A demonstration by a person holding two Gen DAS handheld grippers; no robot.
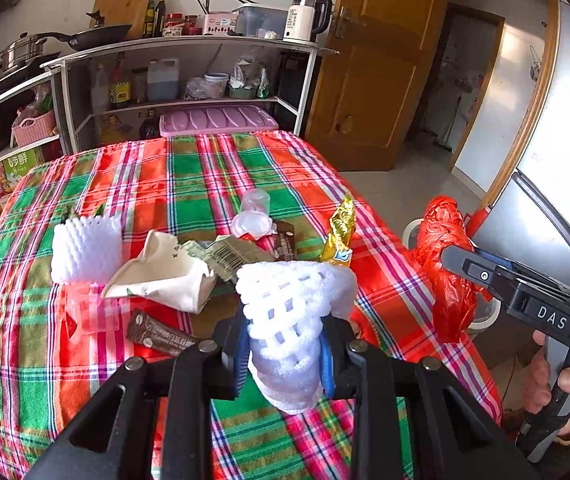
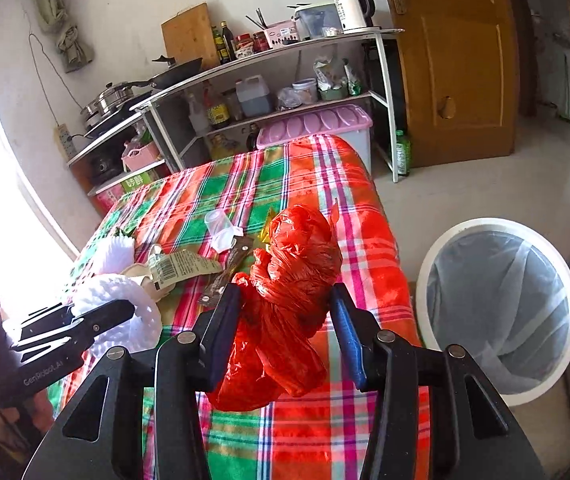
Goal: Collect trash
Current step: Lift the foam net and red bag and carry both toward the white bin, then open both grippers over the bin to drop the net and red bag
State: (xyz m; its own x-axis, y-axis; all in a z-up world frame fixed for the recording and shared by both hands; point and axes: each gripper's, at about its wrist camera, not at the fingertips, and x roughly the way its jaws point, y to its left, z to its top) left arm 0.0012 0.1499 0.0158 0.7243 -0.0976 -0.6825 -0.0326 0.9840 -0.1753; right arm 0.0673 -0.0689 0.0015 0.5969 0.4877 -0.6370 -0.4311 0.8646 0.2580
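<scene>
My left gripper is shut on a white foam net sleeve, held up over the plaid-covered table. In the right wrist view that sleeve hangs at the left. My right gripper is shut on a knotted red plastic bag, lifted above the table's right side; the bag also shows at the right of the left wrist view. More trash lies on the cloth: a second foam net, a cream carton, brown wrappers, a yellow wrapper and clear cups.
A white bin with a clear liner stands on the floor, right of the table. Behind the table a metal shelf carries pans, bottles and a kettle. A wooden door is at the back right. A hand grips the right tool.
</scene>
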